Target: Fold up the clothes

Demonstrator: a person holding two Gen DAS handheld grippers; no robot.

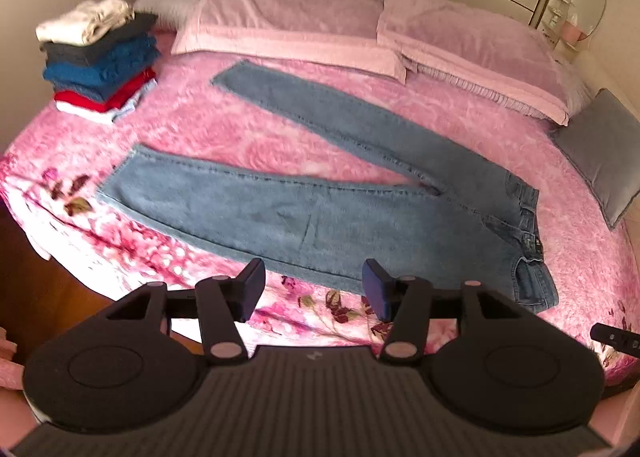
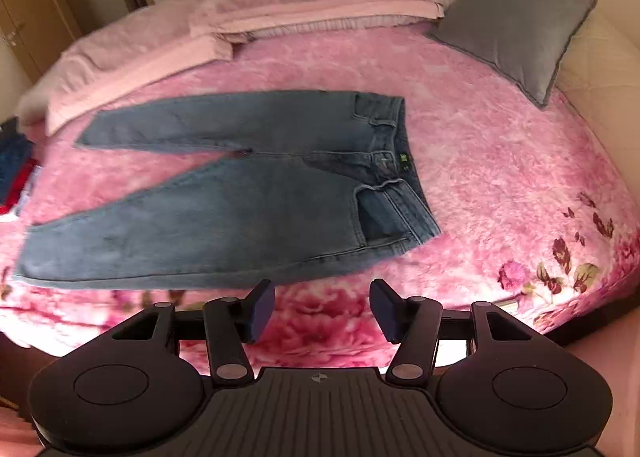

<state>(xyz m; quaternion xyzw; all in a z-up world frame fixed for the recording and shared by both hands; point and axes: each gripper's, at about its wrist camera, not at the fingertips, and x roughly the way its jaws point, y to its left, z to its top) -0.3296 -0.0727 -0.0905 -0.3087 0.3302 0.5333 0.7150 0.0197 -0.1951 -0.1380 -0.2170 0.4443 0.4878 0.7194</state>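
Observation:
A pair of blue jeans [image 1: 320, 193] lies flat on the pink bedspread [image 1: 240, 137], legs spread apart toward the left and waistband at the right. In the right wrist view the jeans [image 2: 248, 193] show their waistband and pocket toward the middle right. My left gripper [image 1: 314, 291] hovers above the near edge of the jeans, open, with nothing between its fingers. My right gripper [image 2: 322, 311] hangs over the bed's front edge, just short of the jeans, open and empty too.
A stack of folded clothes [image 1: 100, 57] sits at the bed's far left corner. Pink pillows [image 1: 288, 21] line the head of the bed. A grey cushion [image 2: 516, 29] lies at the right side. The other gripper's tip [image 1: 614, 339] shows at the right edge.

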